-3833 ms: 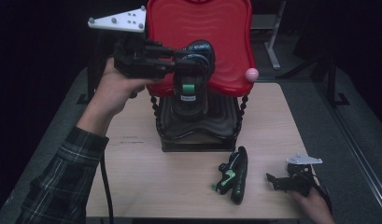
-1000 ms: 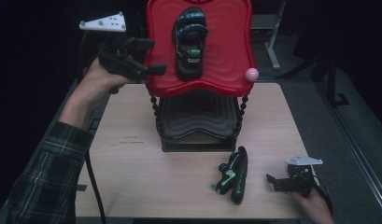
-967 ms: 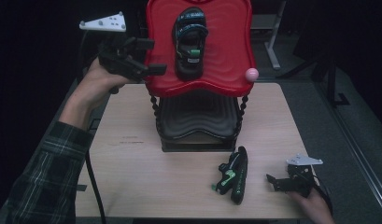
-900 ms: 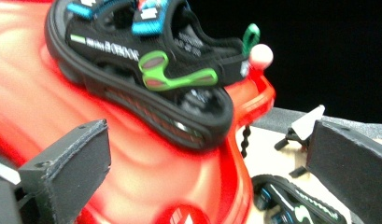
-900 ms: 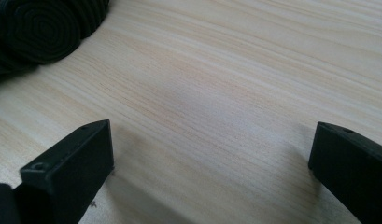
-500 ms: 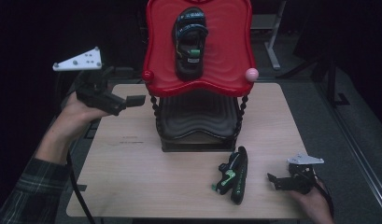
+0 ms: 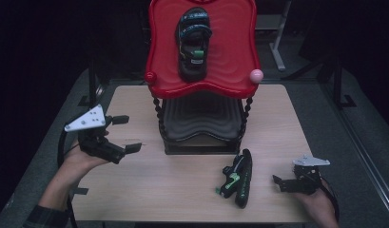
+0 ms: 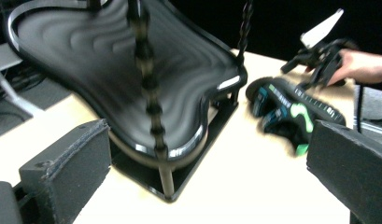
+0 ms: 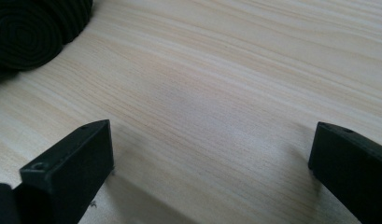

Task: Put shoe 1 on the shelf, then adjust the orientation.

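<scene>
Black sandal [image 7: 193, 42] with green accents lying in the red top tray [image 7: 230, 52] of the two-tier stand, long axis running front to back, one end toward the far rim, the other near the front edge. Black lower tray [image 7: 201, 118] beneath it, holding nothing. Second sandal [image 7: 237, 178] on its side on the wooden table [image 7: 173, 190], long axis also roughly front to back, lying between stand and right gripper [image 7: 282, 183]. Left gripper [image 7: 128, 135] at the table's left edge, jaws spread wide, gripping nothing, aimed toward the stand. Right gripper low over the table's right front, jaws likewise wide apart and empty.
</scene>
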Demonstrator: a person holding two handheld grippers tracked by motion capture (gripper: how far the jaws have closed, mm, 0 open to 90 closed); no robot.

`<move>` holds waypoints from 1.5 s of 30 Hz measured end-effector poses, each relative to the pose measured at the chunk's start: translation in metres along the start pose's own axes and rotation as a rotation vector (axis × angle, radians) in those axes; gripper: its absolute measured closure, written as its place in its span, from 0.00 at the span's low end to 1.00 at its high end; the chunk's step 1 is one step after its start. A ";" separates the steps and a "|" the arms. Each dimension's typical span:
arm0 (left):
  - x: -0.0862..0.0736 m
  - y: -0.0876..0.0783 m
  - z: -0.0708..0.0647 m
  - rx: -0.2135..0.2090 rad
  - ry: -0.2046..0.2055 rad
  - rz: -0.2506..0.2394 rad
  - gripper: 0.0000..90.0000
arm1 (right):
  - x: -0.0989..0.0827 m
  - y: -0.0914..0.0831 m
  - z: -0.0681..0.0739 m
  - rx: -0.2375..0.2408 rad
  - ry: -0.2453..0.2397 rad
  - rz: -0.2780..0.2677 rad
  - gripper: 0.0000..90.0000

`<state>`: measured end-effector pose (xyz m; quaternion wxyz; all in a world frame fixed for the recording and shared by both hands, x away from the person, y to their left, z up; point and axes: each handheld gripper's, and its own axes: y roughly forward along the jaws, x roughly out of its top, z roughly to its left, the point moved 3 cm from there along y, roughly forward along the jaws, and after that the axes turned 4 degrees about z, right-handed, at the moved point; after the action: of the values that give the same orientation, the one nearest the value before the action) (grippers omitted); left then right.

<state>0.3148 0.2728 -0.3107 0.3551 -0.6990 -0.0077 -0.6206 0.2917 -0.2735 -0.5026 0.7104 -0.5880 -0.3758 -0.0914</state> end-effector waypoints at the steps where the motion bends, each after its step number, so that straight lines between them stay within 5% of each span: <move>1: -0.009 0.004 -0.002 0.006 -0.007 0.006 0.00 | 0.000 0.000 0.000 0.001 -0.002 0.000 0.00; 9: -0.050 0.023 -0.007 0.011 -0.054 0.056 0.00 | 0.000 -0.003 0.002 0.027 -0.014 0.027 0.00; 16: -0.089 0.039 -0.011 0.041 -0.073 0.129 0.00 | 0.011 -0.016 0.011 0.080 -0.044 -0.001 0.00; 19: -0.106 0.047 -0.013 0.046 -0.079 0.182 0.00 | 0.016 -0.026 0.020 0.122 -0.072 -0.018 0.08; 23: -0.121 0.058 -0.011 0.047 -0.107 0.224 0.00 | 0.024 -0.040 0.029 0.198 -0.092 -0.063 0.32; 27: -0.138 0.069 -0.007 0.050 -0.133 0.285 0.00 | 0.034 -0.056 0.042 0.270 -0.121 -0.134 0.78; 30: -0.148 0.072 -0.002 0.064 -0.143 0.321 0.00 | 0.043 -0.062 0.055 0.324 -0.150 -0.176 0.99; 33: -0.157 0.073 0.003 0.078 -0.146 0.352 0.00 | 0.052 -0.064 0.068 0.390 -0.174 -0.202 1.00; 36: -0.166 0.075 0.006 0.086 -0.137 0.405 0.00 | 0.059 -0.058 0.080 0.402 -0.202 -0.191 1.00; 45: -0.170 0.075 0.008 0.094 -0.108 0.361 0.00 | 0.075 -0.042 0.090 0.405 -0.224 -0.176 1.00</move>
<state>0.3161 0.2937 -0.4956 0.4920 -0.7039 0.0699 -0.5075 0.2814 -0.1807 -0.4203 0.7570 -0.4051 -0.5125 -0.0102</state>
